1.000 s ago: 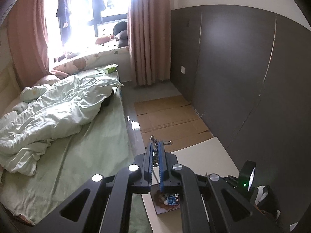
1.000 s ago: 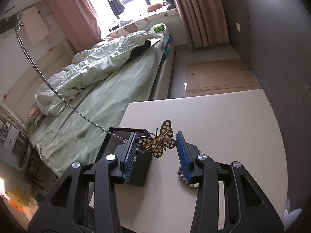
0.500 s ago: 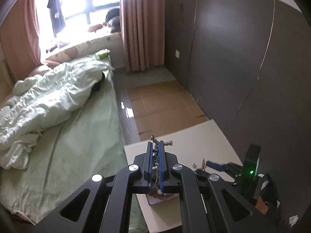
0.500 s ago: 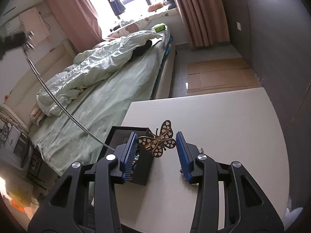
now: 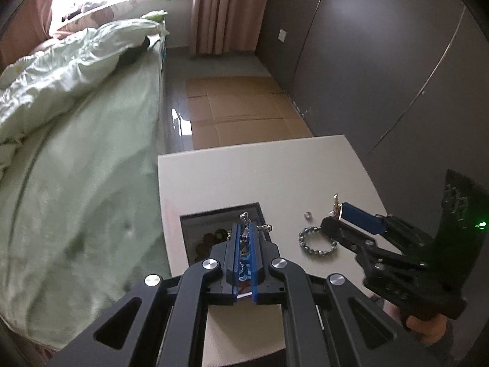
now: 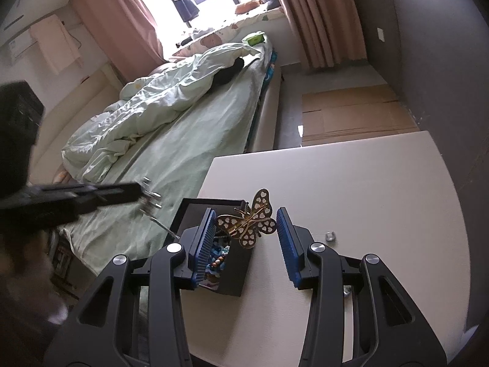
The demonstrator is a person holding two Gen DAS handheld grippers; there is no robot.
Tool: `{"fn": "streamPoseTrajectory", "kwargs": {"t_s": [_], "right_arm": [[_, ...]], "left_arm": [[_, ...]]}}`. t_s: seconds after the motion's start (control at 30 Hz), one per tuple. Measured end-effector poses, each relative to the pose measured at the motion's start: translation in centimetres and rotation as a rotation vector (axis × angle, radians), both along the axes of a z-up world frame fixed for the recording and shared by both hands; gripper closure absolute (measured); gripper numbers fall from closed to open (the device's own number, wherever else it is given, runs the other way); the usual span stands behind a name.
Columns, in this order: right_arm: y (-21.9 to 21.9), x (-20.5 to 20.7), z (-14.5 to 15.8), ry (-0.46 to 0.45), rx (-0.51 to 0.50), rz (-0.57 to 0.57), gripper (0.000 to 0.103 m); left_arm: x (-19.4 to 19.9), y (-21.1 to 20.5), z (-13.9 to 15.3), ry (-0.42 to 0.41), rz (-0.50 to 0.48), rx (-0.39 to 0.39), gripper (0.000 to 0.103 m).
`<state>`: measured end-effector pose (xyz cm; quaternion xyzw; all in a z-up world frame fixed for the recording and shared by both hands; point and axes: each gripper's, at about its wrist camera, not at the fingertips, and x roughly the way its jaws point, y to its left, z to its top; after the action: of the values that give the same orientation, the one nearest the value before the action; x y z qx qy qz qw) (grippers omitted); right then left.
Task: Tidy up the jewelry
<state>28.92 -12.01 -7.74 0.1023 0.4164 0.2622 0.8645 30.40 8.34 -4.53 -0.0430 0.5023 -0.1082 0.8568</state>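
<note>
- Your left gripper (image 5: pixel 243 236) is pressed together on a silver chain (image 5: pixel 248 225); its clasp end sticks out past the blue pads, pointing away from you toward the far side of the table.
- That chain runs along the line of the fingers, and its lower end trails down into the black jewelry box (image 5: pixel 195 223) right under the tips.
- Your right gripper (image 6: pixel 246 224) pinches a gold butterfly brooch (image 6: pixel 248 222) across its wingspan, with the jaws standing partly spread.
- The brooch's long axis lies between the two pads, tilted so its right wing rises toward the far side; it hovers over the box's right wall (image 6: pixel 235 278).
- The box sits at the near left corner of the white table (image 6: pixel 351 183), its left wall close to the table edge beside the green bed (image 6: pixel 189 153).
- A beaded bracelet (image 5: pixel 318 241) and a small silver ring (image 5: pixel 307 214) lie on the table just right of the box.
- The far half of the table is bare, giving room toward the dark wall (image 5: pixel 382 61).
</note>
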Motion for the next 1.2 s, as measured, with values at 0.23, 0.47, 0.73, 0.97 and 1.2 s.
{"fn": "streamPoseTrajectory", "kwargs": {"t_s": [0.23, 0.47, 0.73, 0.97, 1.2], "right_arm": [[1.1, 0.5, -0.6, 0.029, 0.028, 0.022, 0.061], [3.2, 0.8, -1.3, 0.074, 0.074, 0.076, 0.061], [6.0, 1.2, -2.3, 0.14, 0.122, 0.109, 0.06], [5.7, 1.1, -1.9, 0.152, 0.137, 0.097, 0.022], [1.0, 0.7, -0.6, 0.119, 0.078, 0.043, 0.022]], "left_arm": [[0.9, 1.7, -2.9, 0.031, 0.044, -0.057, 0.097], [-0.1, 4.1, -2.4, -0.002, 0.093, -0.077, 0.07], [-1.9, 6.8, -1.4, -0.042, 0.158, -0.062, 0.046], [-3.1, 7.6, -0.4, -0.084, 0.184, -0.065, 0.017], [-3.5, 5.2, 0.2, -0.107, 0.157, -0.091, 0.012]]}}
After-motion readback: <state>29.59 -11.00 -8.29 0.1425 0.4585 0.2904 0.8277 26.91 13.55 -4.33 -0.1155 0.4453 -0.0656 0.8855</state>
